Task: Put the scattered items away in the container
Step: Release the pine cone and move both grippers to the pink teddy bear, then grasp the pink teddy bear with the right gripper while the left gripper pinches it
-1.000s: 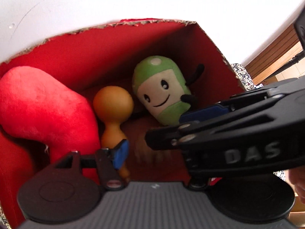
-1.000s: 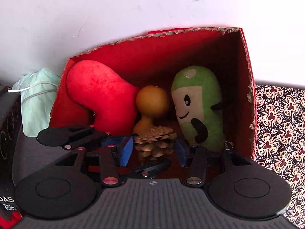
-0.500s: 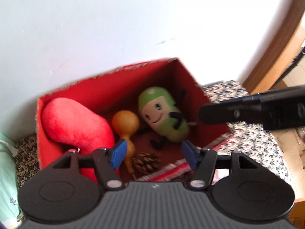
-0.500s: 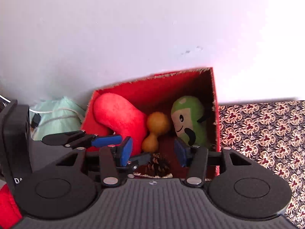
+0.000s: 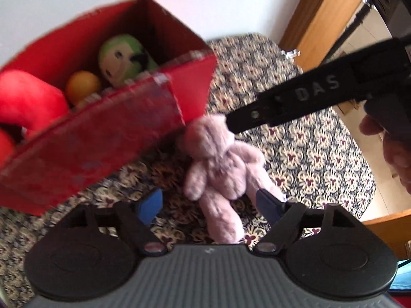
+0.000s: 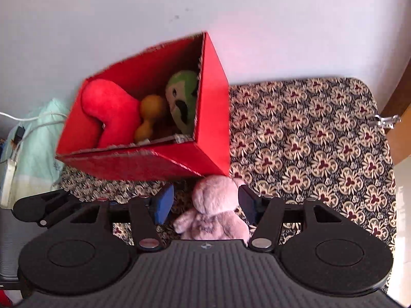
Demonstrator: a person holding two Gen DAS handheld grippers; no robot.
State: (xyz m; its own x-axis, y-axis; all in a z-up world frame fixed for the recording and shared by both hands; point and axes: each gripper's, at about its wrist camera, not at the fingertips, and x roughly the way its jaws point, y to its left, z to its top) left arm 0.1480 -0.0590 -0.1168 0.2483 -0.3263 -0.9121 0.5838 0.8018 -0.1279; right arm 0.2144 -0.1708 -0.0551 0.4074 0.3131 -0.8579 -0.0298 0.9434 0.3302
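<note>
Pink teddy bear (image 6: 213, 213) lies low in the centre of the right wrist view, on the floral cloth (image 6: 321, 138), just below the red cardboard box (image 6: 143, 164). Right gripper (image 6: 205, 202) spread wide, blue pads flanking the bear's head. Left gripper (image 5: 210, 205) apart too, a pad either side of the bear's leg. Boxed upper left: red plush (image 6: 113, 110), orange gourd (image 6: 150, 115), green plush (image 6: 183, 100).

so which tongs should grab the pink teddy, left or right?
Probably right. The right tongs are open with the pink teddy head between the pads. The left tongs are open too, but only around its leg.
</note>
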